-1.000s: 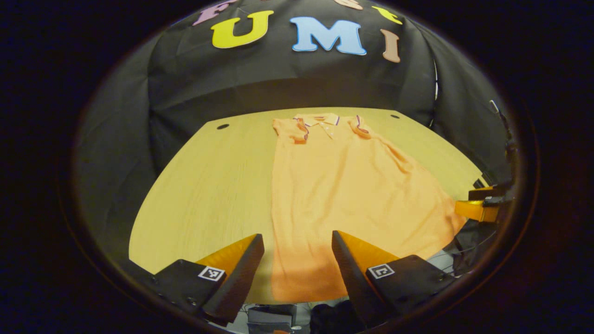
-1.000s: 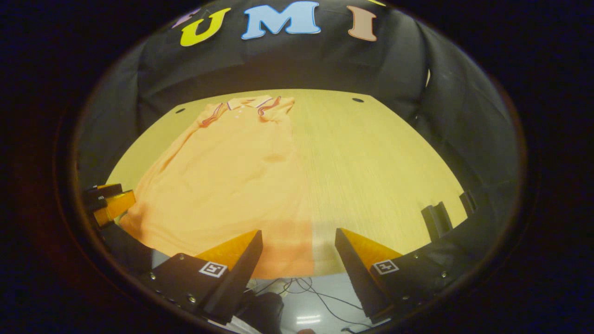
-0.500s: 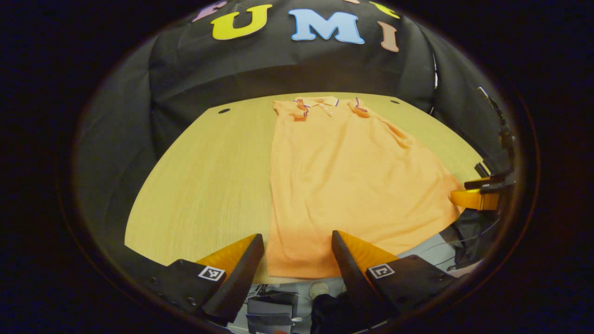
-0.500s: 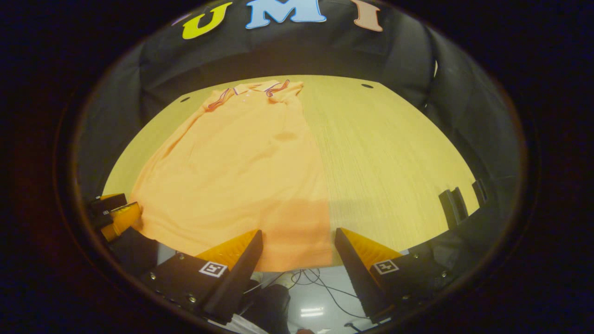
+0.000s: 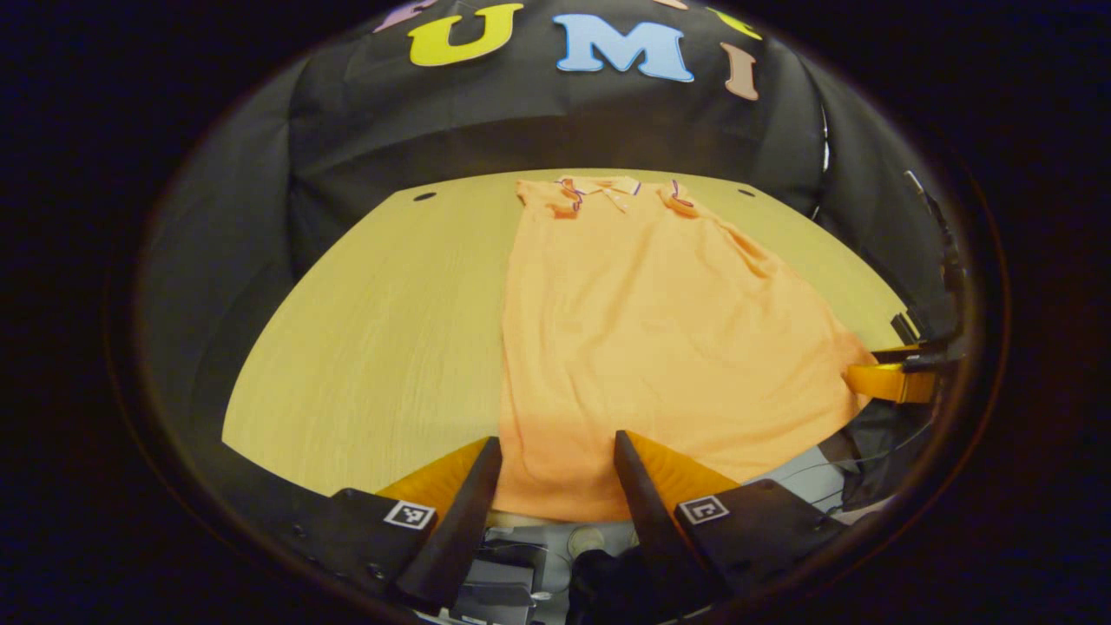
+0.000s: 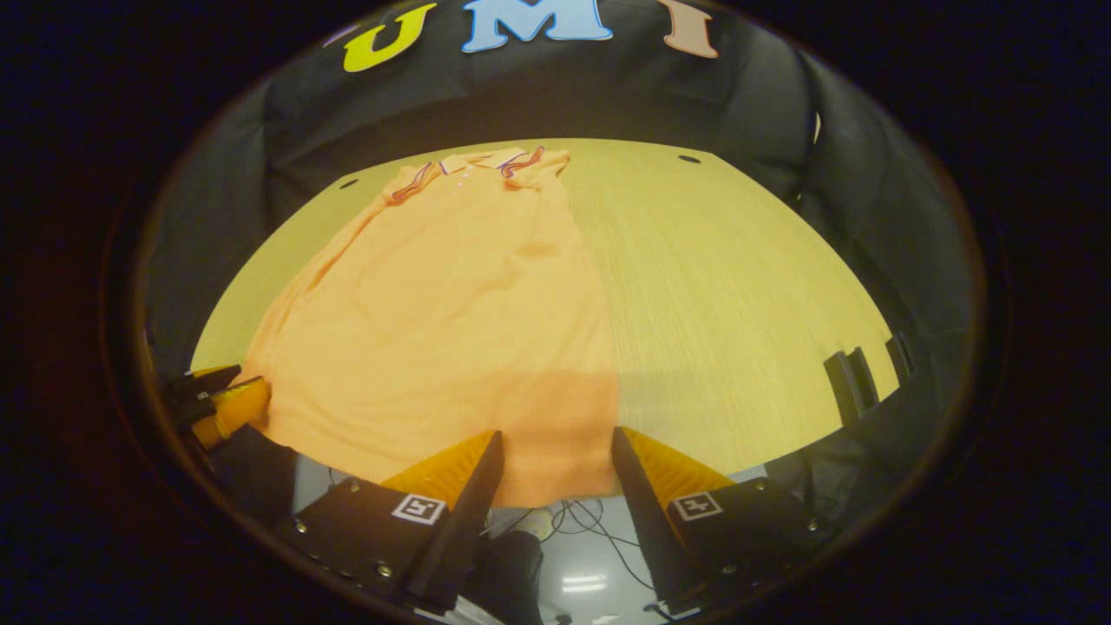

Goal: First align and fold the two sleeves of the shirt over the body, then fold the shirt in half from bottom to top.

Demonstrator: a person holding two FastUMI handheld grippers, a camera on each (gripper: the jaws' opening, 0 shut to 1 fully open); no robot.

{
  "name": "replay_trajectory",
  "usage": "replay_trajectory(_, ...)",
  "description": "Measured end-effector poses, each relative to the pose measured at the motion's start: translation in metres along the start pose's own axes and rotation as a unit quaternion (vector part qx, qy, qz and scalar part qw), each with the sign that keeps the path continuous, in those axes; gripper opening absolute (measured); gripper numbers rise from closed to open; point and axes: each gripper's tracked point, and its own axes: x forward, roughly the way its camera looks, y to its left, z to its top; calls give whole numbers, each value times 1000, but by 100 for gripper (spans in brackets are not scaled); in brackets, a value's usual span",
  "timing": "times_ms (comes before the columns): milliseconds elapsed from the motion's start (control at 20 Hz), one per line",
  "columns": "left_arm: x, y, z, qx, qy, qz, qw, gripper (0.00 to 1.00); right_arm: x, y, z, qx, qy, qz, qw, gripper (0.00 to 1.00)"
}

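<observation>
We see an orange polo shirt point(image 5: 642, 321) lying flat on the pale wooden table point(image 5: 364, 330), collar at the far edge near the black cloth wall point(image 5: 538, 130) and hem at the near edge. Both short sleeves are already folded inward over the chest, their striped cuffs sitting just beside the collar.

In the left gripper view, the left gripper point(image 5: 555, 451) sits at the near left corner of the hem. Its fingers point(image 5: 460, 512) stand apart with the shirt's bottom edge showing between them, and we see a clear gap on either side of the cloth, so they have hold of nothing. Far off at the right edge of this view we make out the tip of the other gripper, close to the hem's opposite corner.

In the right gripper view, the right gripper point(image 6: 555, 447) sits at the near right corner of the hem point(image 6: 555, 486). Its fingers are likewise parted and grip nothing, with the hem between them. Whether the fingertips touch the fabric we cannot tell, since the fisheye bends that area. Below the table edge, some cables point(image 6: 590, 529) lie on a grey floor point(image 6: 573, 573).
</observation>
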Motion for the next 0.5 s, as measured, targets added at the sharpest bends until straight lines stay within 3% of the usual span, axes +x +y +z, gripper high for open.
replay_trajectory(50,1,-3,0,3,2,-3,1000,80,0,-1,-1,0,1,2,1000,75)
replay_trajectory(150,2,-9,0,9,1,-11,1000,68,-2,-1,-2,3,3,7,1000,55)
replay_trajectory(200,2,-12,1,11,2,-14,1000,50,-1,0,-2,2,4,11,1000,51)
replay_trajectory(250,3,-15,1,13,1,-15,1000,43,-1,0,-2,-5,4,14,1000,51)
replay_trajectory(350,4,-17,1,17,5,-12,1000,19,1,3,-5,20,11,22,1000,6)
replay_trajectory(400,4,-17,2,19,4,-14,1000,17,-2,2,-1,24,6,26,999,14)
replay_trajectory(450,6,-17,3,12,6,-11,1000,16,-4,-3,-3,27,10,17,999,14)
replay_trajectory(500,6,-16,3,9,6,-13,1000,8,3,-1,0,38,0,19,999,1)
